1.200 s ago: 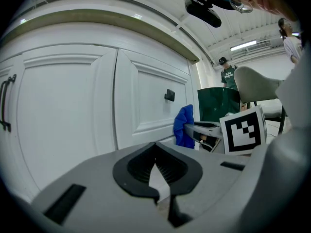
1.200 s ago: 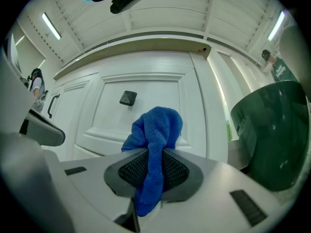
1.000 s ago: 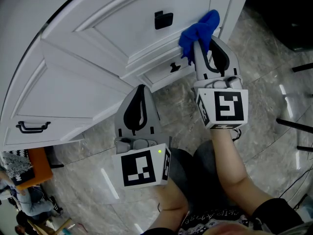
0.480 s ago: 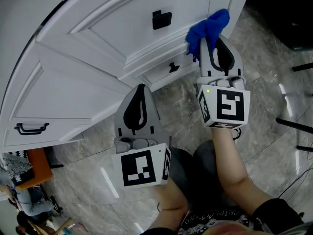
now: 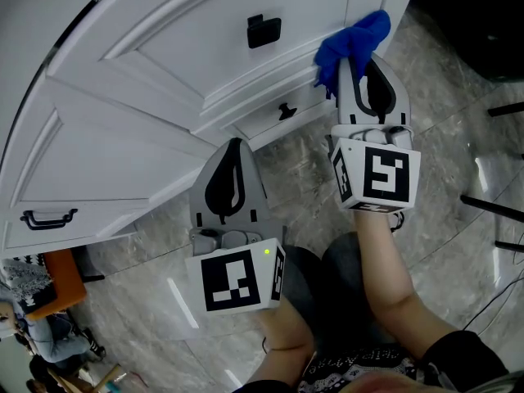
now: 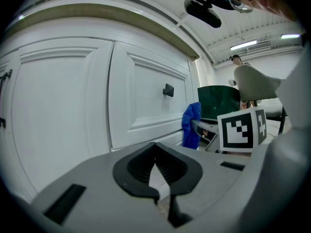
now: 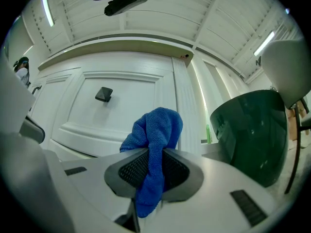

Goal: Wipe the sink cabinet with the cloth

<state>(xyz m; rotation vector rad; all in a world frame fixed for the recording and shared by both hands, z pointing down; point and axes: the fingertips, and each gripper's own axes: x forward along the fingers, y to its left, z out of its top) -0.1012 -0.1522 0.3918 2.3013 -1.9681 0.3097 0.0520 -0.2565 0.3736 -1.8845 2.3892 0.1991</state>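
A white sink cabinet (image 5: 155,80) with panelled doors fills the upper left of the head view. My right gripper (image 5: 358,74) is shut on a blue cloth (image 5: 350,43), (image 7: 153,152), which bunches out past the jaws against the cabinet's right edge. The cloth (image 6: 191,125) also shows in the left gripper view, right of the door panel. My left gripper (image 5: 232,160) is shut with nothing in it and hovers low in front of the cabinet base. A black square knob (image 5: 264,31), (image 7: 103,95) sits left of the cloth.
A small black drawer pull (image 5: 286,110) sits on the low drawer. A black bar handle (image 5: 47,218) is on the far left door. A dark green bin (image 7: 250,135) stands right of the cabinet. The floor (image 5: 458,113) is grey marble. An orange object (image 5: 61,273) lies at the lower left.
My right gripper has carried the cloth to the right and a little up along the cabinet's right edge. The left gripper has stayed where it was.
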